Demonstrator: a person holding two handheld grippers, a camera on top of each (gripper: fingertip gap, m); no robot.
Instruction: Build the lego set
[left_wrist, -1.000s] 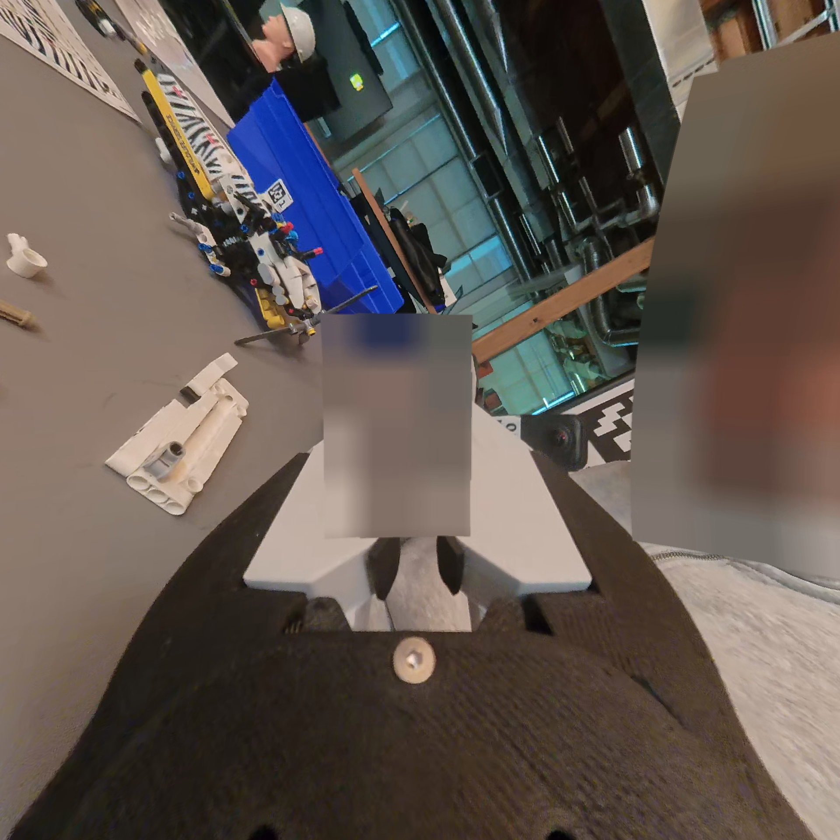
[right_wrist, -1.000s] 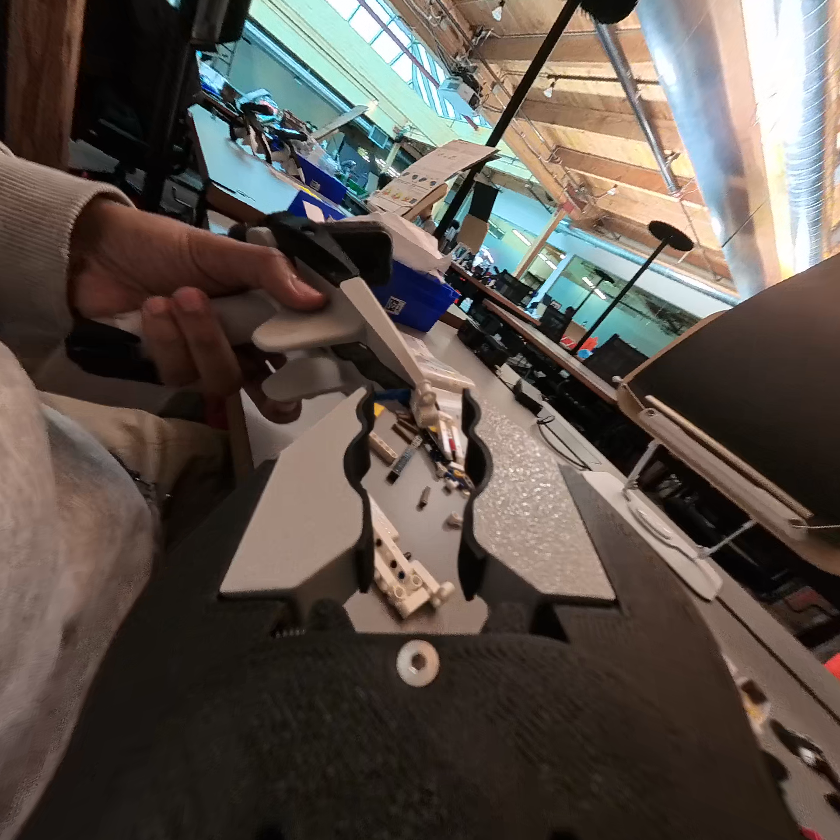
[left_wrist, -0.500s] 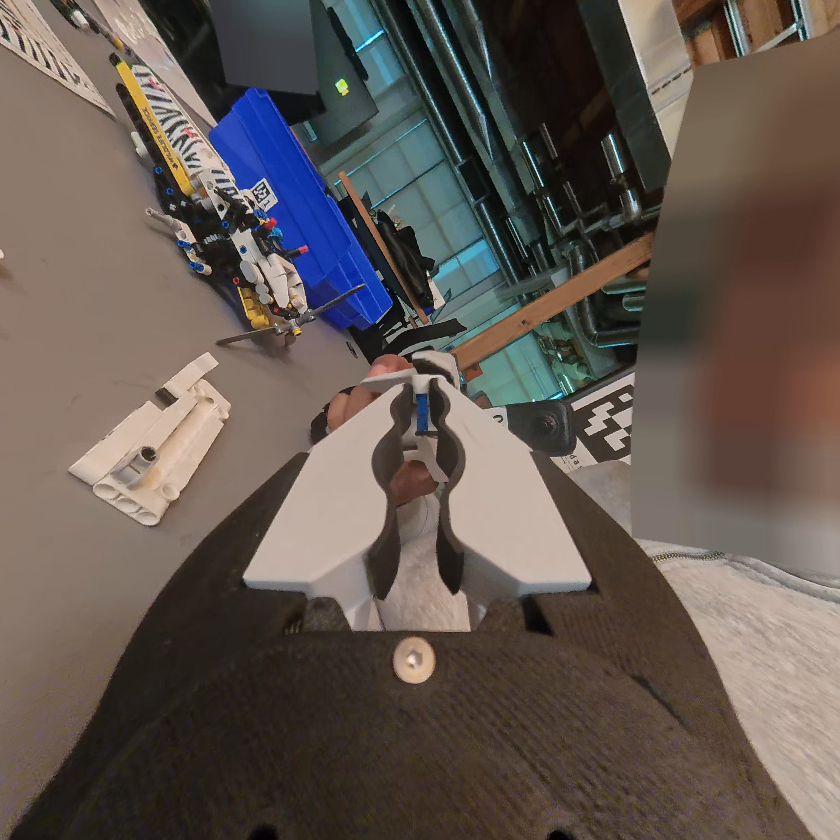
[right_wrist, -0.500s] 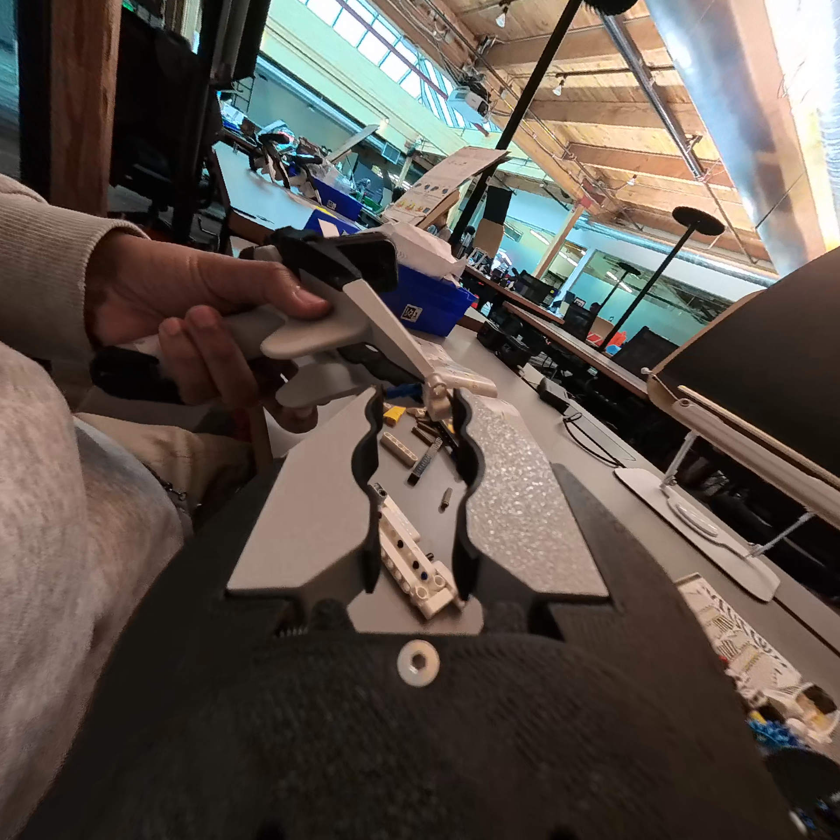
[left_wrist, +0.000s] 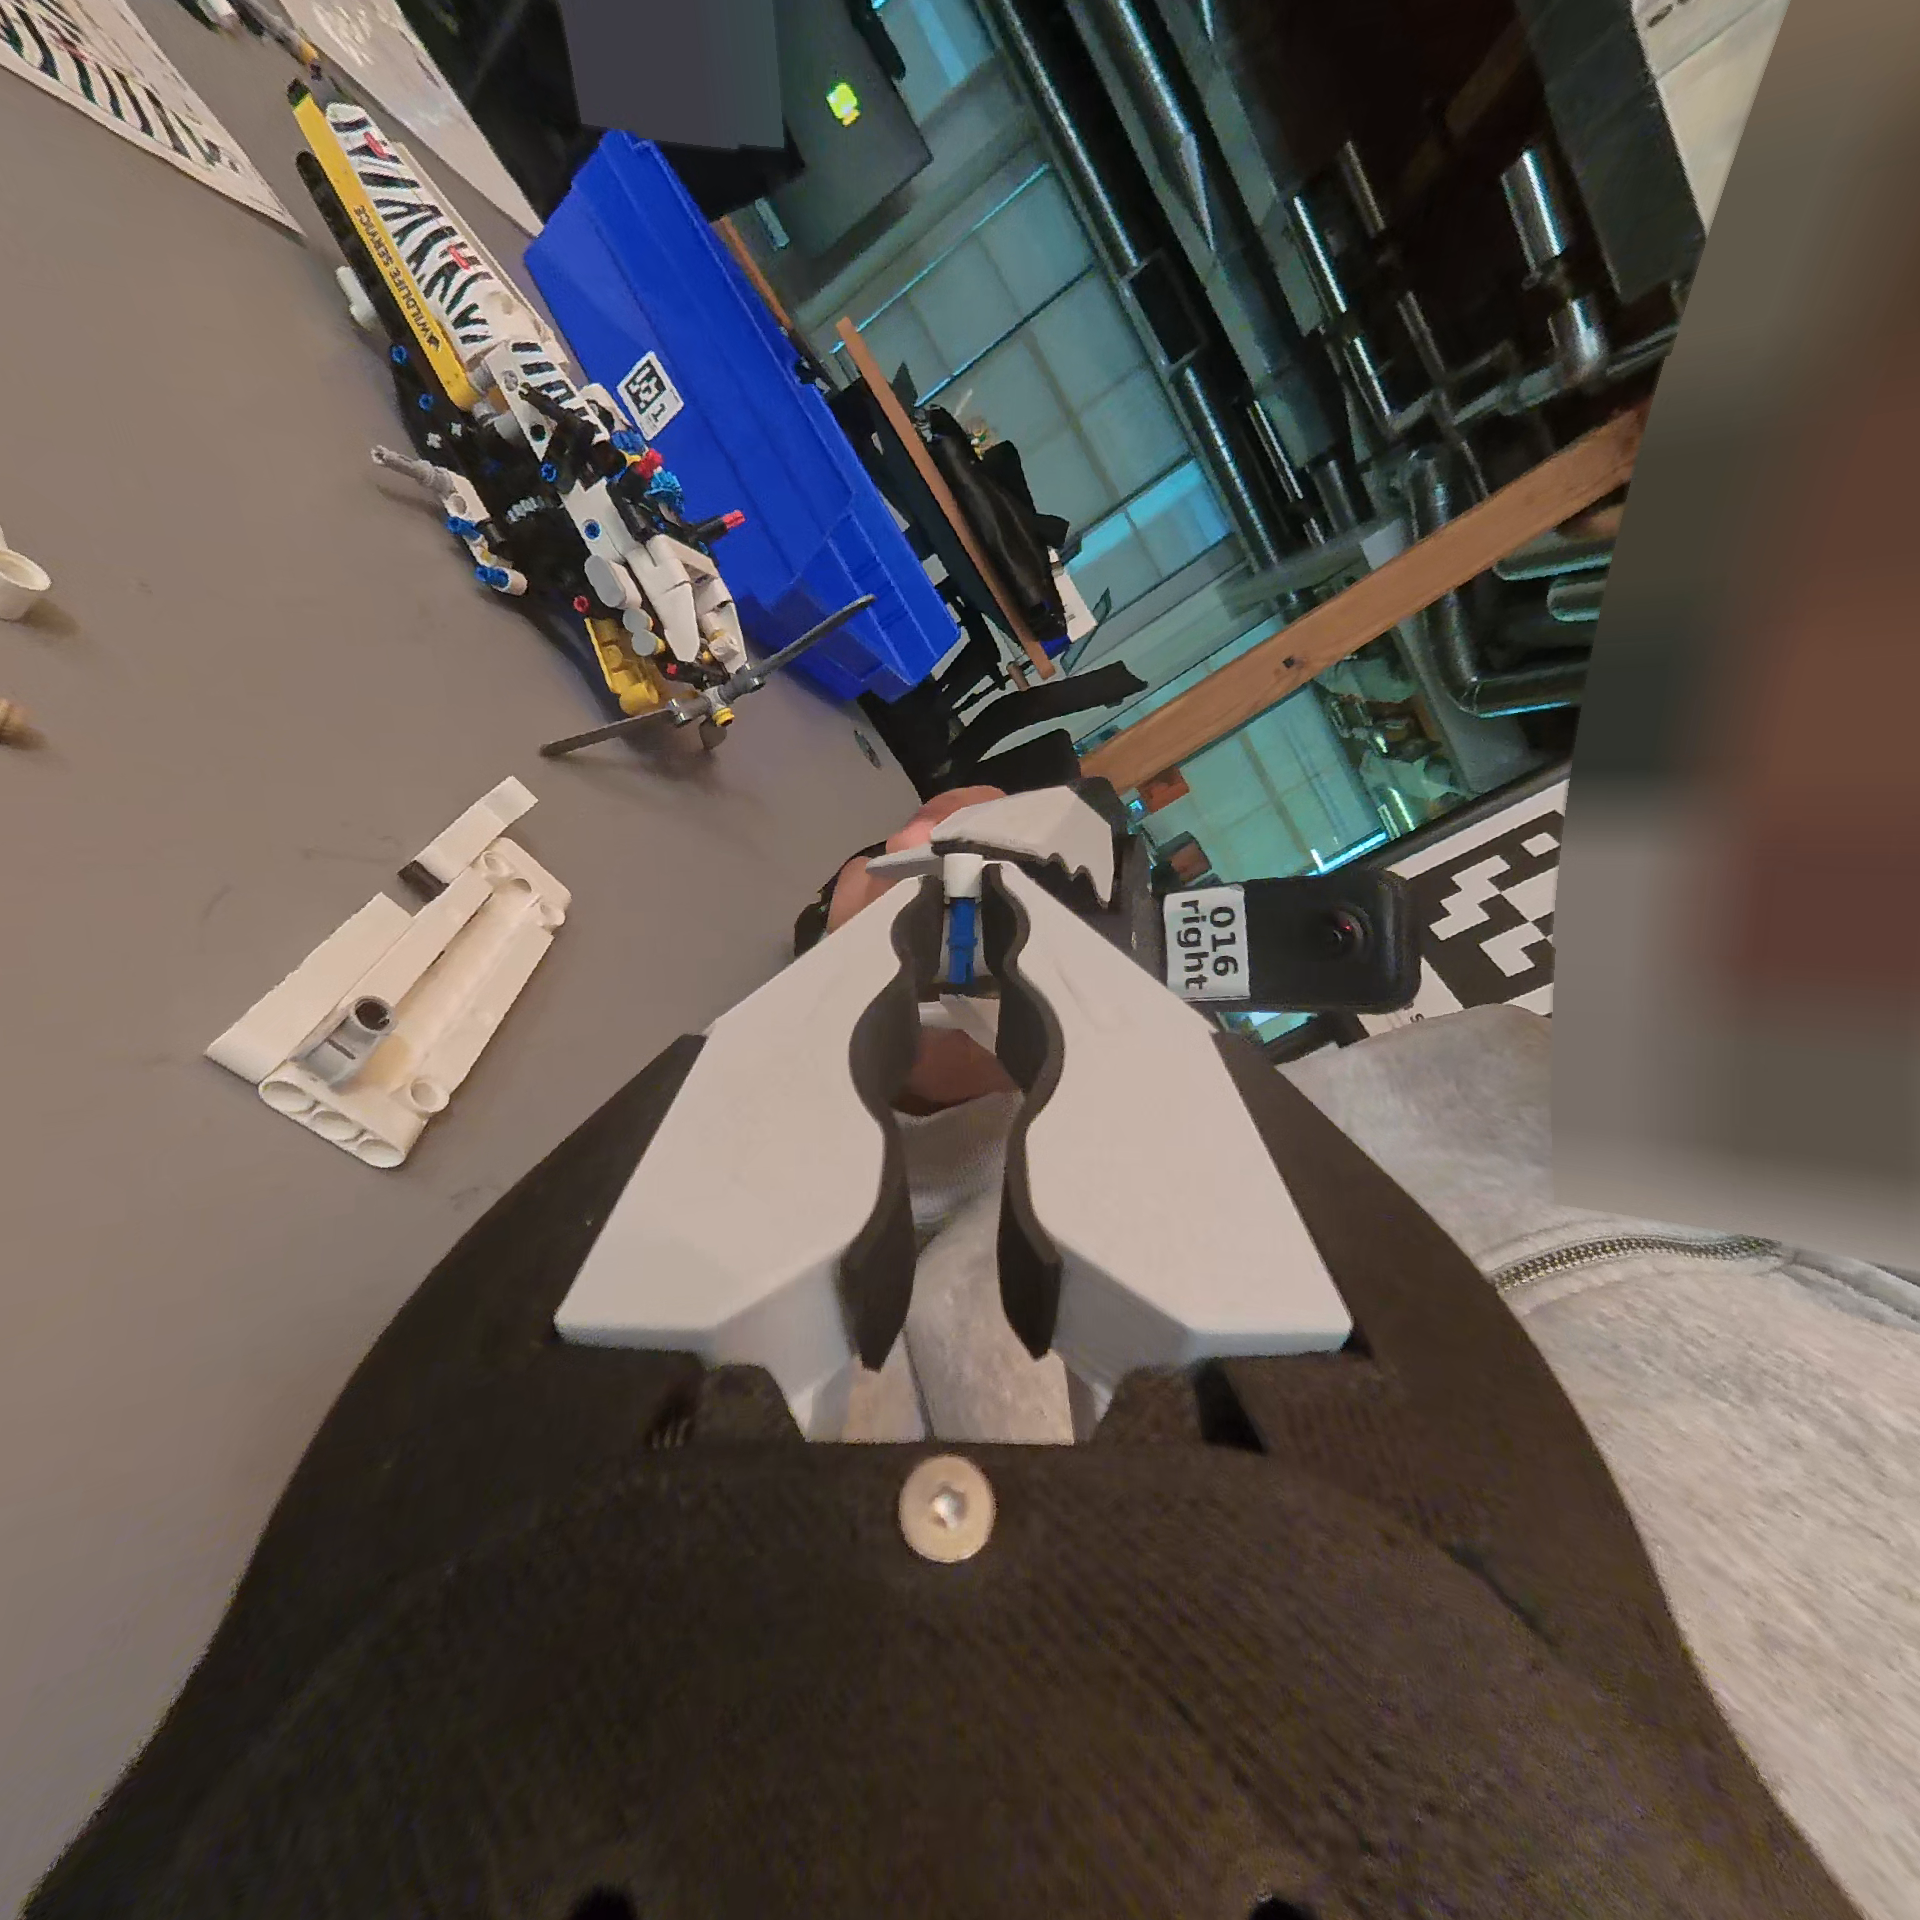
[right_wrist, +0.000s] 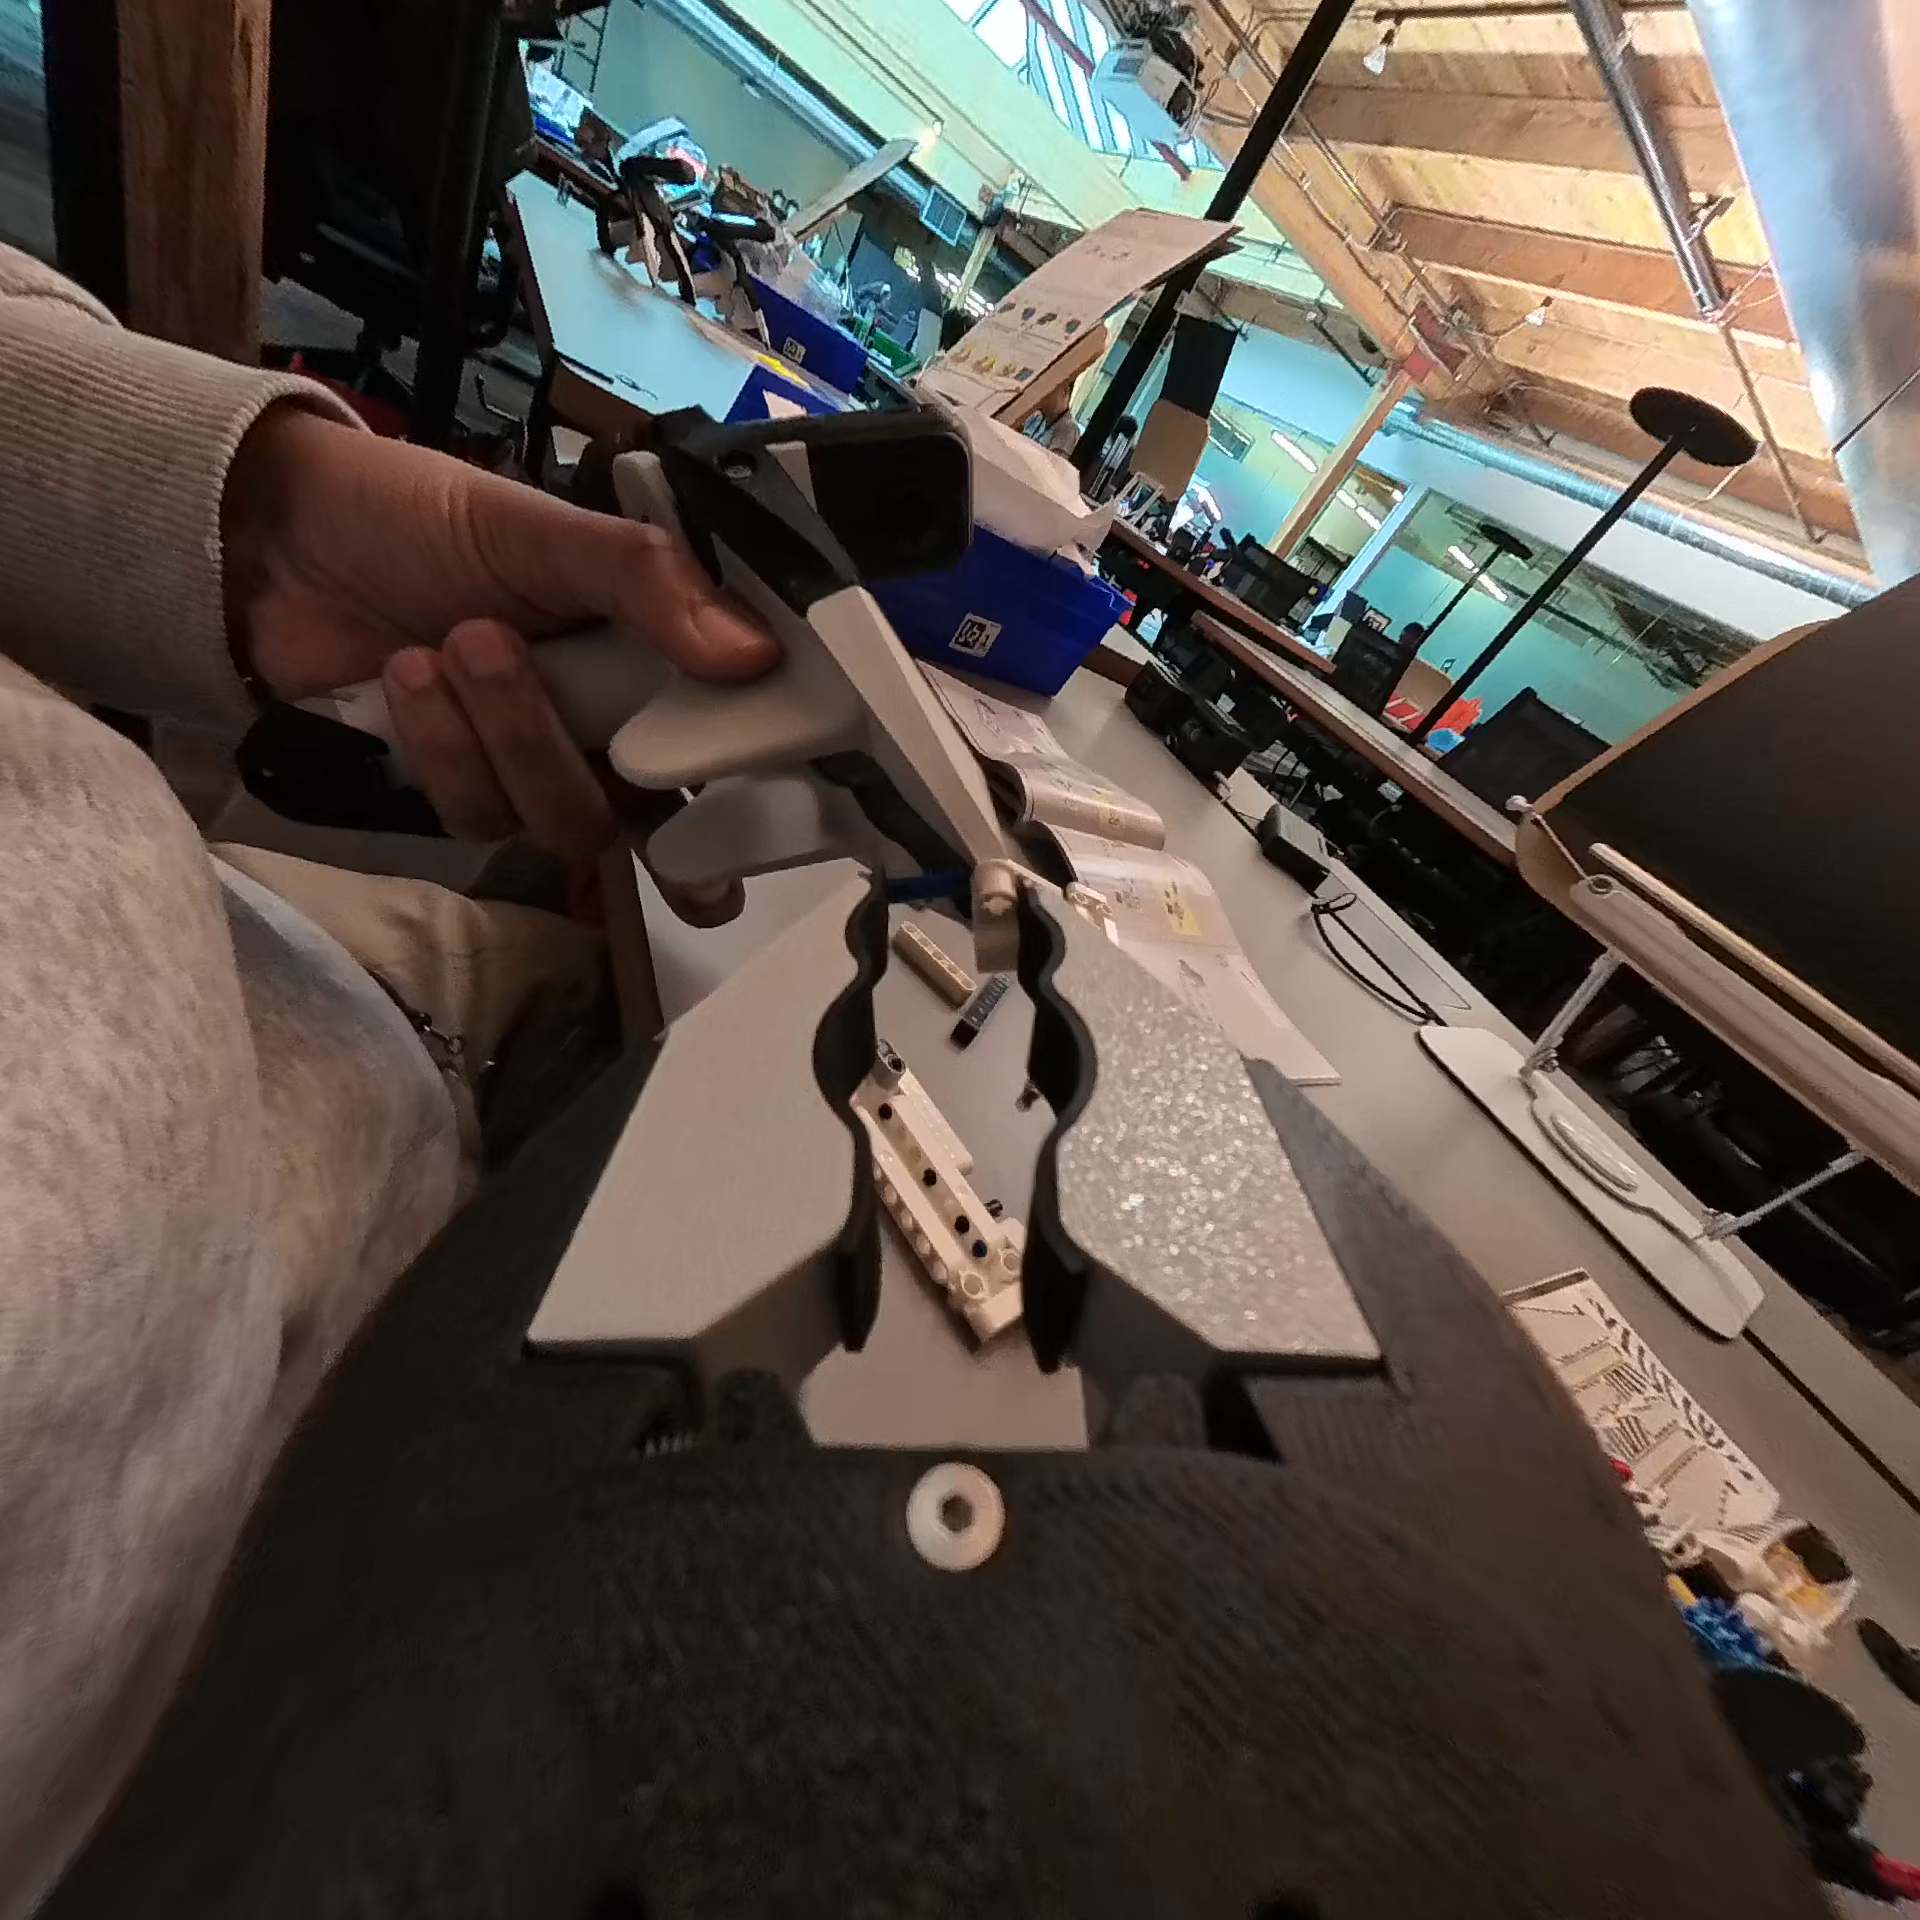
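A white label (left_wrist: 1205, 945) with a number and a word sat on the camera of my right hand-held gripper (left_wrist: 987, 836). A square code tag (left_wrist: 649, 393) was stuck on the blue bin (left_wrist: 727, 343). Small lettering ran along the yellow strip (left_wrist: 400, 260) of the zebra-striped lego model (left_wrist: 582, 499) on the desk (left_wrist: 208, 727). The print in the booklet (right_wrist: 1164, 904) was too small to read.

we see a matt grey table (left_wrist: 208, 727), glossy white plastic panel (left_wrist: 395, 997), shiny blue plastic bin (left_wrist: 727, 416), fuzzy grey cloth sleeve (left_wrist: 1662, 1455), rough wooden beam (left_wrist: 1351, 644), our gripper's speckled finger (right_wrist: 1174, 1174)
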